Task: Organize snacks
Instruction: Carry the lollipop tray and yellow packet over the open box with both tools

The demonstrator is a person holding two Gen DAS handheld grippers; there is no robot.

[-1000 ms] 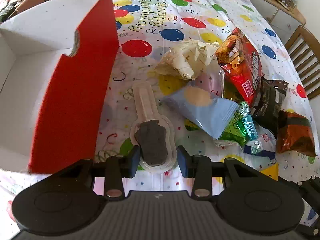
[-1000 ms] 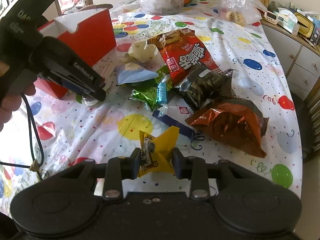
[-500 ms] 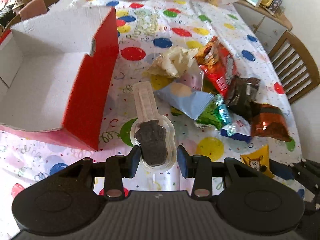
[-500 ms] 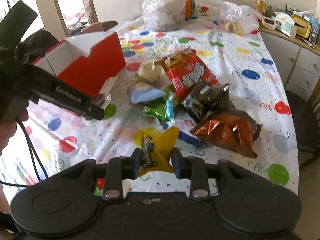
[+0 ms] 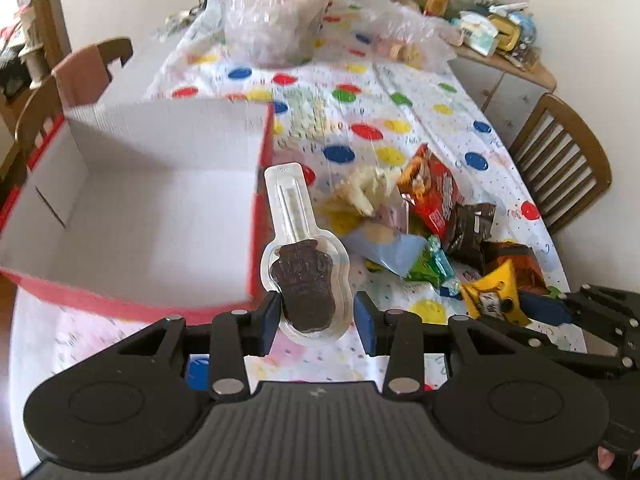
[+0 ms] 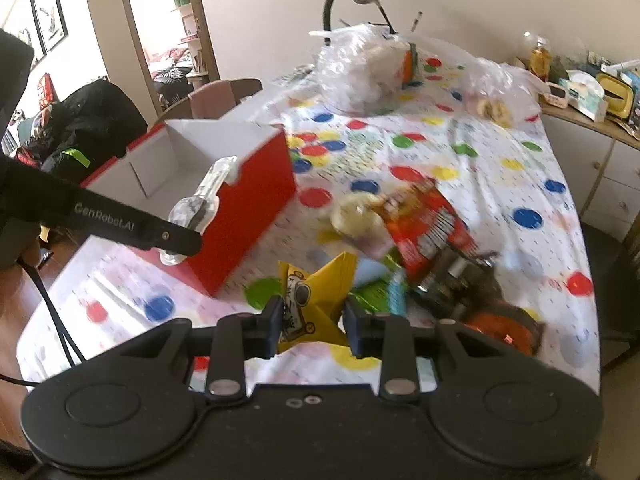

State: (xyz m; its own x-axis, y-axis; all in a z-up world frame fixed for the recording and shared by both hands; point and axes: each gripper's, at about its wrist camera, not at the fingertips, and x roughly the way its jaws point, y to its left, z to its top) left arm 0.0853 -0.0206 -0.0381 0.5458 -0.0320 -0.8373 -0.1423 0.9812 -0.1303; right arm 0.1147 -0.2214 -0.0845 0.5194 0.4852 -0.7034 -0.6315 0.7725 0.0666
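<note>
At the bottom centre of the left wrist view, the left gripper (image 5: 316, 314) pinches a clear blister-packed chocolate lollipop (image 5: 306, 264). The right gripper (image 6: 311, 320) clamps a yellow snack packet (image 6: 316, 296). Mid-left, the red box (image 5: 140, 216) lies open; motion blur probably hides its far rim. Carry each past the near wall, then release low.

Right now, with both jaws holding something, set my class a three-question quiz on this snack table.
1. True or false: the red box already holds snacks.
2. What does the left gripper hold? A) chocolate lolly in clear pack B) red chip bag C) green sweet
3. Fill in: the right gripper grips a ____ packet.

Key: 1 false, its visible interior is bare; 2 A; 3 yellow.
</note>
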